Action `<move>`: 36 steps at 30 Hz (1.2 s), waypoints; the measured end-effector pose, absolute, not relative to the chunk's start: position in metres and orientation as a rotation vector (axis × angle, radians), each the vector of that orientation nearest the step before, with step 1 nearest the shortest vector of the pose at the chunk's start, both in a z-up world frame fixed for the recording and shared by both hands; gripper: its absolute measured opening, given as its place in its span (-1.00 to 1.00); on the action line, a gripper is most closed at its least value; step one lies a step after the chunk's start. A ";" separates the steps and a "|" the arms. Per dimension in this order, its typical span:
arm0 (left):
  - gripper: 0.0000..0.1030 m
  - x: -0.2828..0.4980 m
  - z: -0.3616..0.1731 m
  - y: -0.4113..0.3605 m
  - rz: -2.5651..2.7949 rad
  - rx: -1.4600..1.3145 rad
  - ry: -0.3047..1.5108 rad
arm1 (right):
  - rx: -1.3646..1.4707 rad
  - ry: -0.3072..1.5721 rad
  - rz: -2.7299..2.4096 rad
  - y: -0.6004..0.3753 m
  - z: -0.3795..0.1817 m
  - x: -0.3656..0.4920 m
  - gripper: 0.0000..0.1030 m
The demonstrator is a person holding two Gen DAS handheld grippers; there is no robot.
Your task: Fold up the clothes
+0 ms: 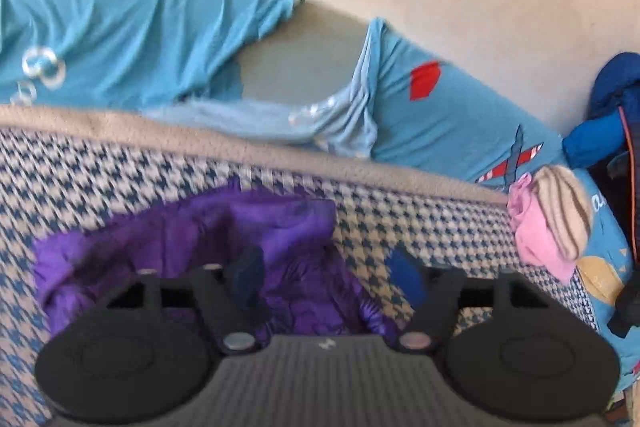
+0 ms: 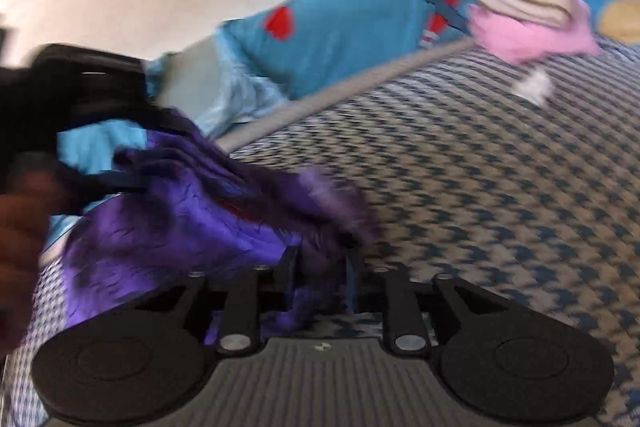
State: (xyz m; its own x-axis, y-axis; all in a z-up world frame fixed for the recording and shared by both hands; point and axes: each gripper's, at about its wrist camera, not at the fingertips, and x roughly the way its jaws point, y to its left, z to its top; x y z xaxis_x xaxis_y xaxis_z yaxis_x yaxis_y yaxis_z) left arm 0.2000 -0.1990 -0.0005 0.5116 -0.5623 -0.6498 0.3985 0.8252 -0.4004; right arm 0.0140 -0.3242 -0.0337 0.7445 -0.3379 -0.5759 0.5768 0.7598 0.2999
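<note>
- Left claw: jaws wide apart, nothing pinched — the purple garment lies under and between the fingers, which hang clear of the cloth
- Right claw: jaws narrow, purple cloth bunched in the gap; the frame is blurred, so I cannot tell whether the pads press it or only flank it
- Garment position: crumpled on the houndstooth blanket, directly ahead of and below both claws; in the right view it spreads to the left of the right claw, toward my left claw, which shows there as a dark blur with a hand behind it
- Long axis: judged to run roughly from one claw to the other, across the blanket; it is too rumpled to be sure
- Nearer hand: both are at the cloth; the right sits on its right end, the left over its middle
- Judgement: the coming move turns on the left claw finding an edge on its own side, since only the right may have any hold
- Count — purple garments: one; claws: two; other laundry: one pink piece with one striped piece on it, together at the far right blanket edge, well apart from the purple one
- Behind the blanket: blue printed sheet, one; dark blue bundle at far right, one
- Risk: slick-looking fabric may slip out of a loose pinch
</note>
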 end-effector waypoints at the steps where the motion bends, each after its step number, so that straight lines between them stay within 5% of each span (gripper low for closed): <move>1: 0.47 0.197 0.002 -0.193 -0.585 -0.213 0.844 | 0.480 0.509 -0.562 -0.326 -0.032 0.011 -0.54; 16: 0.47 0.210 0.000 -0.079 -0.392 -0.243 0.879 | 0.347 0.405 -0.311 -0.298 0.000 0.016 -0.53; 36: 0.61 0.265 -0.059 -0.080 -0.330 -0.325 0.993 | 0.259 0.536 -0.208 -0.268 -0.027 0.036 -0.46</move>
State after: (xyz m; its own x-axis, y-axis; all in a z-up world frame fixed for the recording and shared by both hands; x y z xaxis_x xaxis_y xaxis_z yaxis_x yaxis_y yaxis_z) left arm 0.2653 -0.0796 -0.0593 0.5047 -0.4140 -0.7575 0.1221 0.9029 -0.4121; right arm 0.0361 -0.2676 -0.0266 0.8401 -0.1270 -0.5273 0.2611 0.9468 0.1880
